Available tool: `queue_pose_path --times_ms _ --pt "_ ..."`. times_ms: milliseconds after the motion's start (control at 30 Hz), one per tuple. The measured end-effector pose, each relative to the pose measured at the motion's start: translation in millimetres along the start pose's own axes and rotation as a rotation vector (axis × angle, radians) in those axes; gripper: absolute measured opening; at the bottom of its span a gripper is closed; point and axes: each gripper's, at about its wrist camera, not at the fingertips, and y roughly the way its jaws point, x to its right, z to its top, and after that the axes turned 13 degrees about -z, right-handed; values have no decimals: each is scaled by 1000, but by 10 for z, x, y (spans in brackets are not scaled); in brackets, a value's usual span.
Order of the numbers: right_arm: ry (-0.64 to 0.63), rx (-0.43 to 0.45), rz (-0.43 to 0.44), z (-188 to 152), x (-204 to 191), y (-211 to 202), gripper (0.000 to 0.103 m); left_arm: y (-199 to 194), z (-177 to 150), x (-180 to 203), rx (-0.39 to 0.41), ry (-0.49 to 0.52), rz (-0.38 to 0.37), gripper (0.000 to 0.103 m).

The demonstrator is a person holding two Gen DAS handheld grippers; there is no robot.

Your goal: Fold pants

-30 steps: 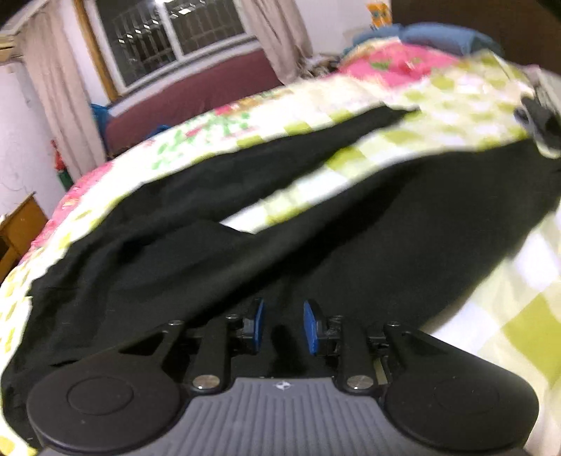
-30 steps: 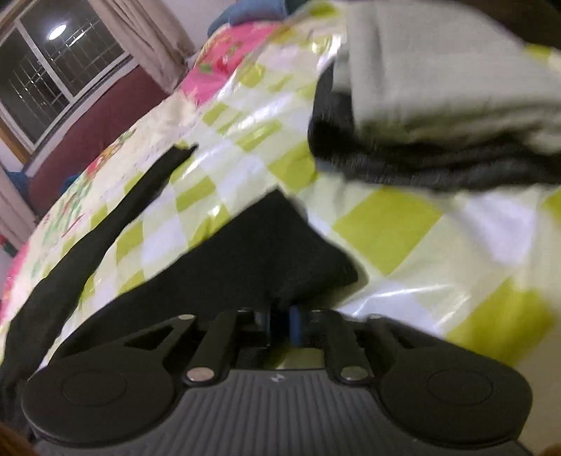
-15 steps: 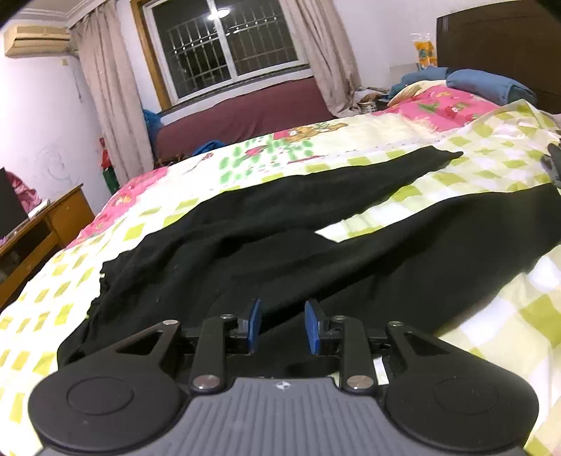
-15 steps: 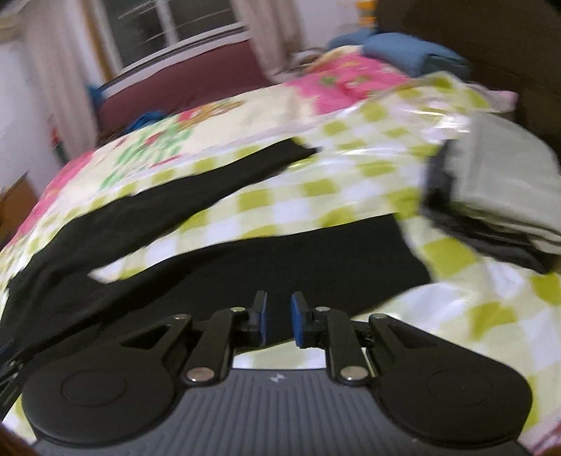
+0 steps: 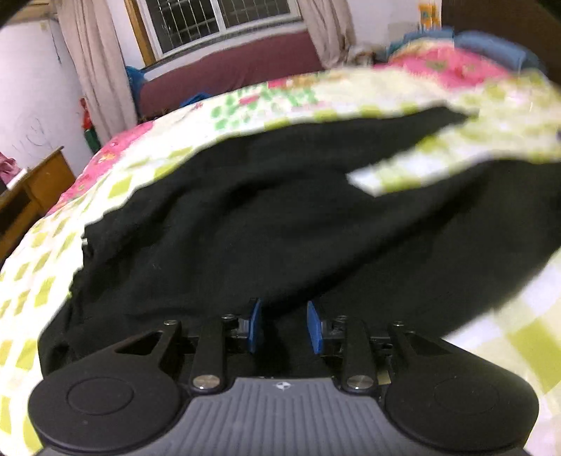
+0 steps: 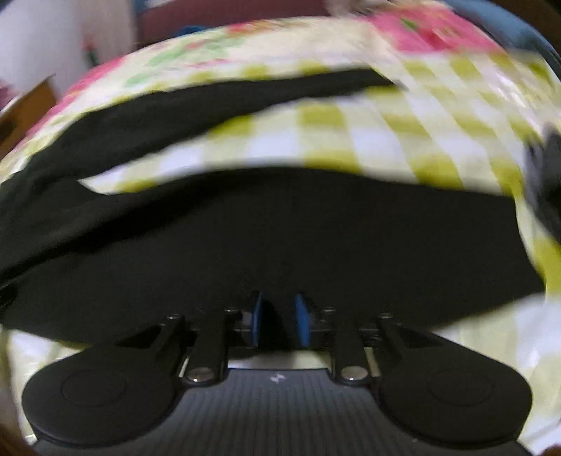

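Note:
Black pants (image 5: 280, 224) lie spread on a green-and-white checked bedspread (image 5: 519, 354), legs splayed apart toward the right. My left gripper (image 5: 284, 324) is open, its blue pads just above the near edge of the pants near the waist end. In the right wrist view the near pant leg (image 6: 280, 238) fills the middle and the far leg (image 6: 210, 101) runs behind it. My right gripper (image 6: 282, 319) is open, low over the near leg's edge. Both views are blurred by motion.
A window with curtains (image 5: 224, 17) and a maroon sofa (image 5: 231, 73) stand beyond the bed. A wooden cabinet (image 5: 31, 196) is at the left. Pink and blue bedding (image 5: 455, 59) lies at the head. A dark folded pile (image 6: 547, 182) sits at the right edge.
Both grippers have dropped closer to the pants. The right gripper let go of the leg hem, opened, and swung left over the near leg. The left stays open.

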Motion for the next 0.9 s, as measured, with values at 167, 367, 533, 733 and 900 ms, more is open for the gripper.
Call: queue_pose_path --times_ms 167,367,533,733,900 --pt "-307 105 151 838 -544 -56 26 33 523 -737 72 64 99 53" --pt "-544 136 246 1786 -1606 599 27 425 856 -1661 -30 -56 194 53" --pt "-629 121 284 2149 -2027 780 36 641 1025 -1986 -137 22 184 55" --pt "-761 142 255 2508 -2568 1020 41 935 1129 -2448 -153 67 115 66" --pt "-860 90 212 2760 -2976 1260 42 1236 1200 -2797 -222 74 -44 67"
